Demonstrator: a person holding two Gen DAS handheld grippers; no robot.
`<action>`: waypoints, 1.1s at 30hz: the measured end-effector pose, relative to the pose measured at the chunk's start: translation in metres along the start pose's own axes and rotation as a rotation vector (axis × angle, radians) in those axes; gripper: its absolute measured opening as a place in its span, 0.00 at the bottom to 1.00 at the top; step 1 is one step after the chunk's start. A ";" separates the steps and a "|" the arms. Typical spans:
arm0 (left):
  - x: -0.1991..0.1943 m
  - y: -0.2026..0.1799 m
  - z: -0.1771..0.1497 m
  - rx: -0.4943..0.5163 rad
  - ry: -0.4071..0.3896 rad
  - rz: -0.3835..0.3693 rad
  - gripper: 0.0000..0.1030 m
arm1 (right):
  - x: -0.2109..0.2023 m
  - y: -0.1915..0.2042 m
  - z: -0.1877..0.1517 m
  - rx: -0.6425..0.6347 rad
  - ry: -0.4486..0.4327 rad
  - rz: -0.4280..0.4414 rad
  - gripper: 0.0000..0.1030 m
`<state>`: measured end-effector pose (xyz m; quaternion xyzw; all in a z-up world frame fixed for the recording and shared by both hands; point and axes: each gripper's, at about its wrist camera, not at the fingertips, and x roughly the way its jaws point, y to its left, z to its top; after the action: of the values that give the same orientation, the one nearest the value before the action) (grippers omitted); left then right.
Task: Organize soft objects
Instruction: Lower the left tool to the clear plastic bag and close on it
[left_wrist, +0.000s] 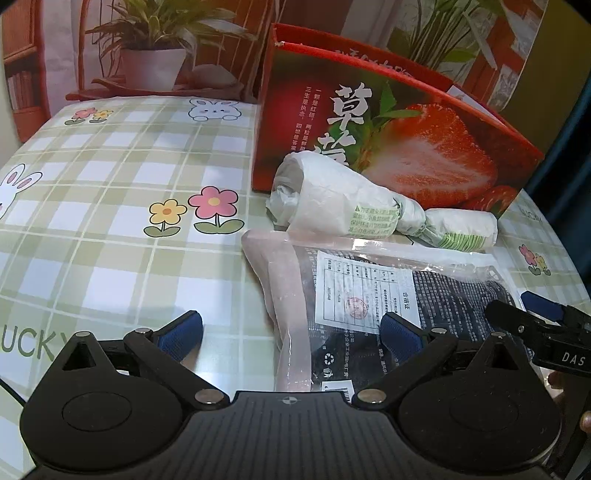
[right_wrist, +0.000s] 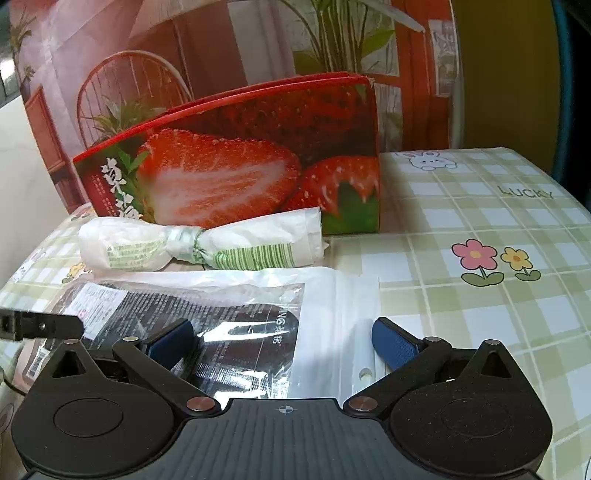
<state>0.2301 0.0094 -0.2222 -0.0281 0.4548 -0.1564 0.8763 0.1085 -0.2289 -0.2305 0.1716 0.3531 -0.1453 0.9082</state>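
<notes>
Both sets of tongs are seen spread wide and gripping nothing: the left tongs (left_wrist: 291, 336) straddle the near edge of a flat clear-plastic packet (left_wrist: 388, 306), the right tongs (right_wrist: 284, 341) its opposite end. The glossy packet, holding dark printed fabric and a white label, lies flat on the counter (left_wrist: 110, 240), its long axis running left to right. Just behind it, a crinkled white plastic bag roll (right_wrist: 199, 245), twisted at the waist, lies parallel, apparently touching a red strawberry-printed carton (right_wrist: 240, 166). The counter is covered in a green checked cloth with flowers and rabbits. A printed backdrop (left_wrist: 155, 44) of potted plants is hung behind.
</notes>
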 end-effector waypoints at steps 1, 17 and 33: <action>0.000 0.000 0.000 0.004 -0.002 0.001 1.00 | -0.001 0.000 -0.001 -0.001 -0.005 0.000 1.00; -0.016 -0.005 -0.010 -0.017 -0.033 -0.077 0.51 | -0.001 0.000 -0.003 -0.015 -0.005 0.025 1.00; -0.010 -0.006 -0.018 -0.027 -0.058 -0.105 0.60 | 0.001 0.000 -0.002 -0.018 -0.004 0.044 1.00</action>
<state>0.2083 0.0084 -0.2238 -0.0681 0.4292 -0.1950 0.8793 0.1077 -0.2279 -0.2324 0.1706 0.3489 -0.1226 0.9133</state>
